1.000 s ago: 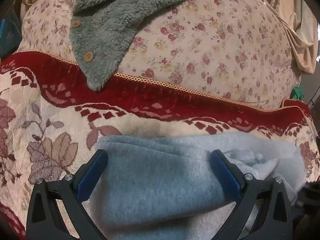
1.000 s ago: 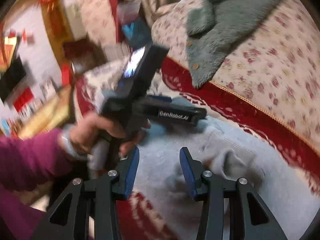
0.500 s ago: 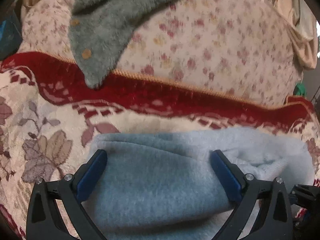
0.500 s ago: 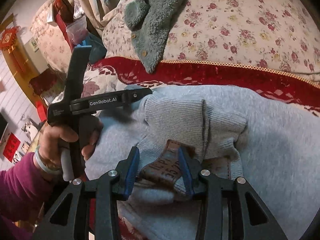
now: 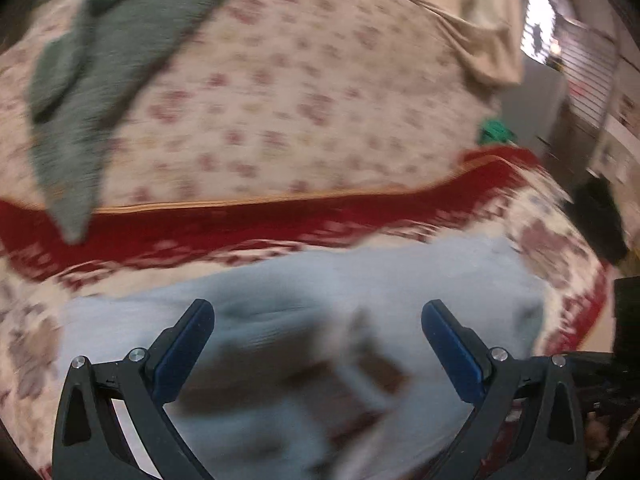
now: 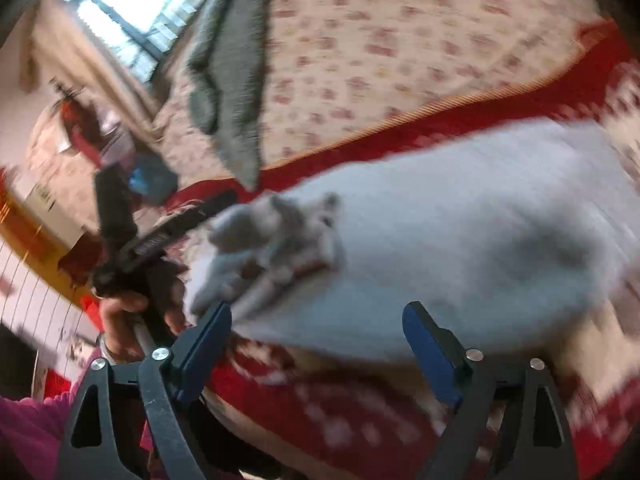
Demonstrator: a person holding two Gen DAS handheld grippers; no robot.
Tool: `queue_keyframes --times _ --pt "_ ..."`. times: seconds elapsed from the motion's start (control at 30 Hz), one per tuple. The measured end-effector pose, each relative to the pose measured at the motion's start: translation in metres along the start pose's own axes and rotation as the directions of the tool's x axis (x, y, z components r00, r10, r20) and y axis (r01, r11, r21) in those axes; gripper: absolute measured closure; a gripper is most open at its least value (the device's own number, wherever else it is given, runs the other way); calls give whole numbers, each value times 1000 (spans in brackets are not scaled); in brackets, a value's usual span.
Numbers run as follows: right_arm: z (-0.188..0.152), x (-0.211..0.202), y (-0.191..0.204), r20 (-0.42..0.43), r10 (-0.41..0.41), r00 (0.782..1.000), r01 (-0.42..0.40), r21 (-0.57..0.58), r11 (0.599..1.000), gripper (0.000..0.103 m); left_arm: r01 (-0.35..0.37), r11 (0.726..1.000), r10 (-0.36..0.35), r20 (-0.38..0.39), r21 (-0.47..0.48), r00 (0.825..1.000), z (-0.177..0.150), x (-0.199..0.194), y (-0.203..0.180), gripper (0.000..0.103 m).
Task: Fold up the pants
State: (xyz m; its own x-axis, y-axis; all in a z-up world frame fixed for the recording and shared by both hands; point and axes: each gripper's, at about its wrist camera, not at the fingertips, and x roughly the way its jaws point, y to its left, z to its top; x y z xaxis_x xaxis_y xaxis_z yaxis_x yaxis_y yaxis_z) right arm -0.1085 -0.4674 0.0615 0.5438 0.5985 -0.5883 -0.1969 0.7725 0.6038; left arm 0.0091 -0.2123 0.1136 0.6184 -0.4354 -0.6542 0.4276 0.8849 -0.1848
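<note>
The light blue-grey pants [image 5: 360, 292] lie folded in a bundle on the red and cream patterned cover [image 5: 240, 228]. In the right wrist view the pants [image 6: 460, 240] show their ribbed waistband at the left end. My left gripper [image 5: 318, 320] is open, its blue pads apart over the near part of the pants. My right gripper [image 6: 316, 324] is open and empty, just in front of the pants' near edge. The left gripper's body, held by a hand, shows in the right wrist view [image 6: 132, 248]. Both views are blurred.
A grey-green fleece garment [image 5: 80, 80] hangs down the floral sofa back [image 5: 300, 100]; it also shows in the right wrist view [image 6: 232, 80]. A beige cloth [image 5: 488, 32] drapes at the right. A window [image 6: 132, 12] and room clutter lie at the left.
My right gripper has let go of the waistband, opened wide and pulled back. My left gripper has swung to the right over the pants and stays open.
</note>
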Motion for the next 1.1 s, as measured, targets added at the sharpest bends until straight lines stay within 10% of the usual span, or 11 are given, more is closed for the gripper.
queue_keyframes --times 0.37,0.6,0.93,1.1 --pt "-8 -16 -98 60 -52 997 29 324 946 8 193 980 -179 -202 53 963 48 106 -63 0" --pt "2 0 -105 102 -27 994 1 251 968 7 262 953 -203 -316 155 927 71 169 -95 0" --pt "6 9 -112 137 14 990 -44 216 975 8 544 816 -374 -538 197 756 74 227 -132 0" --pt "6 10 -109 135 -8 991 -18 186 982 11 590 781 -380 -594 204 709 65 243 -149 0"
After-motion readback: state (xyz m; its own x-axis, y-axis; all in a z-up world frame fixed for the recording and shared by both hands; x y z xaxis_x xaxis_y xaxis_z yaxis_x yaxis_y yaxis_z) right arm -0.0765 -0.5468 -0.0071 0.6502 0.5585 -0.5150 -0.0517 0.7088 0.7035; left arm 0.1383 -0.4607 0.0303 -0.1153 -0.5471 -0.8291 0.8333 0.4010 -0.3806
